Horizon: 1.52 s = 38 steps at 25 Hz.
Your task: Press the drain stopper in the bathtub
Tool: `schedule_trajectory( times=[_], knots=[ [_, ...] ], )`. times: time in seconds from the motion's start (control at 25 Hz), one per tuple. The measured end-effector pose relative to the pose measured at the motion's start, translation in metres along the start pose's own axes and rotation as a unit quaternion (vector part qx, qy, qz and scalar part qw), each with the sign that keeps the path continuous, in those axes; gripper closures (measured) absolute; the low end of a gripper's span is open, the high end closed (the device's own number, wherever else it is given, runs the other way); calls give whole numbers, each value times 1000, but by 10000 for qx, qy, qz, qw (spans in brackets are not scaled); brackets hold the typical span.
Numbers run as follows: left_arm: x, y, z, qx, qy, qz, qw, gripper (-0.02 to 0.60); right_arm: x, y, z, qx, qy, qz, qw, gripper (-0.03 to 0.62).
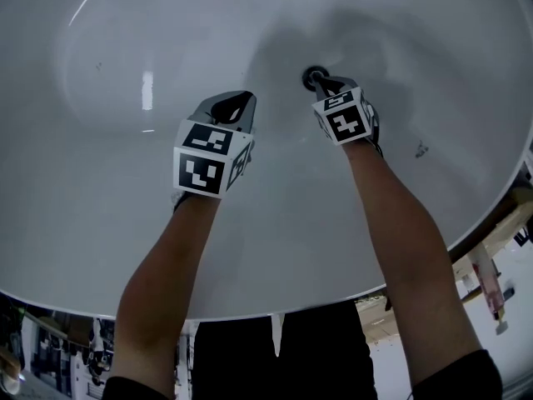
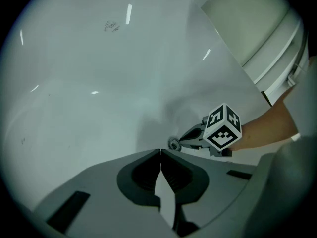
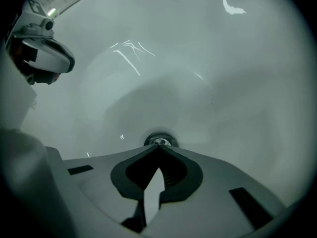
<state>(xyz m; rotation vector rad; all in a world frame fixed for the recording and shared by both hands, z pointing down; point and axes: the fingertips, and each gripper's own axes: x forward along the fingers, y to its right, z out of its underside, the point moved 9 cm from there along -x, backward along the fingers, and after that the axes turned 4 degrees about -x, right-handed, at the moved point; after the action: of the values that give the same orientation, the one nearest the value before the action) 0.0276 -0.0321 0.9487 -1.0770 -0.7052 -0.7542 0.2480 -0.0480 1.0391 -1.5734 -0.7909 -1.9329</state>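
A round dark-rimmed drain stopper (image 1: pixel 314 77) sits in the floor of the white bathtub (image 1: pixel 125 140). My right gripper (image 1: pixel 326 83) is shut, its tips right at the stopper's near edge; whether they touch it I cannot tell. In the right gripper view the stopper (image 3: pixel 159 140) shows just past the closed tips (image 3: pixel 158 147). My left gripper (image 1: pixel 237 100) hangs shut and empty over bare tub floor, left of the stopper. The left gripper view shows its closed tips (image 2: pixel 160 151), with the stopper (image 2: pixel 174 144) and the right gripper (image 2: pixel 185 138) beyond them.
The tub's curved walls rise on all sides, and its near rim (image 1: pixel 250 313) runs across the bottom of the head view. A dark overflow fitting (image 3: pixel 42 58) sits on the tub wall at the upper left of the right gripper view. Some small dark marks (image 1: pixel 420 150) dot the tub.
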Motion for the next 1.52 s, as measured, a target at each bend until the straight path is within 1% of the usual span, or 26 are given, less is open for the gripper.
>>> schedule_trajectory(
  times=[0.08,0.24,0.36,0.44,0.6,0.72,0.8,0.88,0.96,1.0,1.12,1.16,1.24,1.36,1.44,1.52],
  knots=[
    [6,2,6,-1,26,-66,10000,565,7,5,7,-99,-129,23,9999,580],
    [18,3,10,-111,73,-137,9998,565,20,6,13,-679,-402,34,9969,580],
    [17,-5,8,-95,94,-78,9999,565,24,1,1,-770,-489,82,9958,576],
    [18,-11,9,-92,86,-89,9999,565,25,-3,-6,-851,-543,204,9947,576],
    [10,-14,13,-225,-4,-114,9997,565,23,-11,-13,-1253,-789,356,9883,574],
    [-1,-16,3,-53,-28,-95,9999,563,22,-12,-23,-1547,-826,386,9837,572],
    [0,-13,2,26,-46,-95,9999,565,26,-11,-16,-1572,-884,363,9829,571],
    [0,-6,-1,89,-23,-122,9999,565,30,-5,-10,-1326,-969,270,9861,572],
    [-9,2,-9,161,61,-119,9998,565,24,1,-9,-869,-1063,178,9904,574],
    [-17,6,-14,191,104,-100,9997,565,17,2,-9,-626,-1022,173,9926,576],
    [-48,9,-30,220,223,-89,9995,565,-11,-5,-11,69,-560,198,9982,580],
    [-60,8,-36,184,294,-112,9993,565,-21,-9,-12,184,-436,191,9987,580],
    [-84,6,-48,56,473,-153,9987,563,-44,-21,-12,191,-295,125,9993,580],
    [-121,7,-60,-54,639,-126,9979,564,-85,-47,-6,156,-291,-25,9995,580],
    [-145,10,-64,-92,731,-135,9972,565,-115,-58,-4,381,-291,34,9988,580],
    [-178,16,-64,-248,887,-219,9955,565,-148,-68,-5,756,-250,105,9968,580]
  ],
)
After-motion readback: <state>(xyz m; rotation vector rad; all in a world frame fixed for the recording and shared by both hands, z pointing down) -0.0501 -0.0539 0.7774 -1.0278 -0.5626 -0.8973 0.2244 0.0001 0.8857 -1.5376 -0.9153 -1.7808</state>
